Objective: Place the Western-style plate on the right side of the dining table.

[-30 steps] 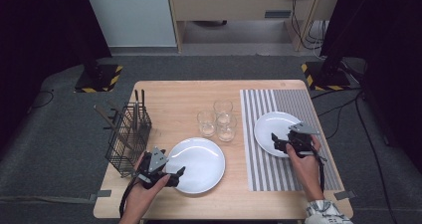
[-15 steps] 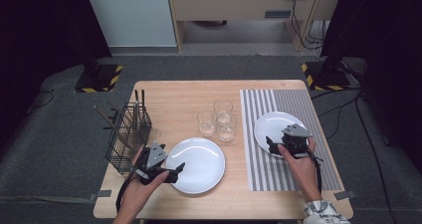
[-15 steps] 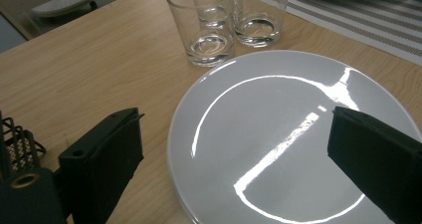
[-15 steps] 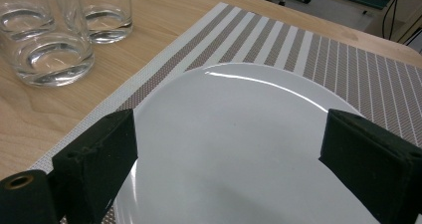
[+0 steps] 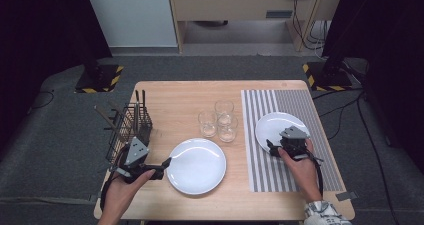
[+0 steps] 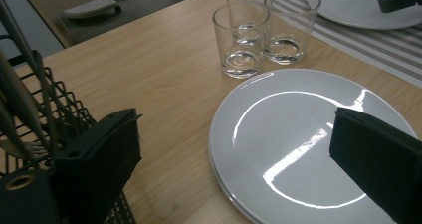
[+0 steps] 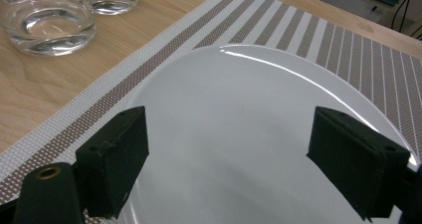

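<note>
My left gripper [image 5: 161,166] gapes wide at the near plate's [image 5: 196,165] left rim; my right gripper [image 5: 274,150] hovers wide over the placemat's plate [image 5: 278,125], near the worktop's [image 5: 175,100] right edge.

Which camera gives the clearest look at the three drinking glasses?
The left gripper view: the glasses stand close and unblocked. The high view shows them small at the table's middle; the right gripper view cuts them off at its top edge.
</note>
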Tool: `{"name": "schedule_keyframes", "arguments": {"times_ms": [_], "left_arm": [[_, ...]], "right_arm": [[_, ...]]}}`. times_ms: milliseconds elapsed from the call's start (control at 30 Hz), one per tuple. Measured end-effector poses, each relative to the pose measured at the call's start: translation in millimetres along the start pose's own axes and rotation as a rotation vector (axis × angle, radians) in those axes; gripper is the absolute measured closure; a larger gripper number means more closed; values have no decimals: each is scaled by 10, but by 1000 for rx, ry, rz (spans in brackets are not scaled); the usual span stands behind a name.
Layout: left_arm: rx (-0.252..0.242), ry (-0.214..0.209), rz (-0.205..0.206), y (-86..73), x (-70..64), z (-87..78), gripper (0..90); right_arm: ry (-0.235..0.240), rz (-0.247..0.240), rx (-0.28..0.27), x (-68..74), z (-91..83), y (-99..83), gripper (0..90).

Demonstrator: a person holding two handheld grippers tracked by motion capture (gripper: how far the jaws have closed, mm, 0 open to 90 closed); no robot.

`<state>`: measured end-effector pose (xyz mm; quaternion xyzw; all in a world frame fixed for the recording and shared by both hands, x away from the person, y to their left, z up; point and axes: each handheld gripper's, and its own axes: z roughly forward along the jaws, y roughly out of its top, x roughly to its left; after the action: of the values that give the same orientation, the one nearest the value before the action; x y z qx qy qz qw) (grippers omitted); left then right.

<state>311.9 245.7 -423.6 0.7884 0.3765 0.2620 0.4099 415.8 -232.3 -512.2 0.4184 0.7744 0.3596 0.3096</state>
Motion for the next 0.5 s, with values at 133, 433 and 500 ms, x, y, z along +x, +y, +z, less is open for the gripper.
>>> {"name": "schedule_keyframes", "arguments": {"times_ms": [133,433,500], "left_arm": [[1,25,-2,-22,91,-87,51],[9,94,-17,-41,307,-279,57],[9,103,-18,-45,333,-300,58]], "right_arm": [[11,-2,-19,18,-14,22,172],[14,-7,-15,-8,-9,14,269],[13,-6,-16,-6,-11,13,253]]}}
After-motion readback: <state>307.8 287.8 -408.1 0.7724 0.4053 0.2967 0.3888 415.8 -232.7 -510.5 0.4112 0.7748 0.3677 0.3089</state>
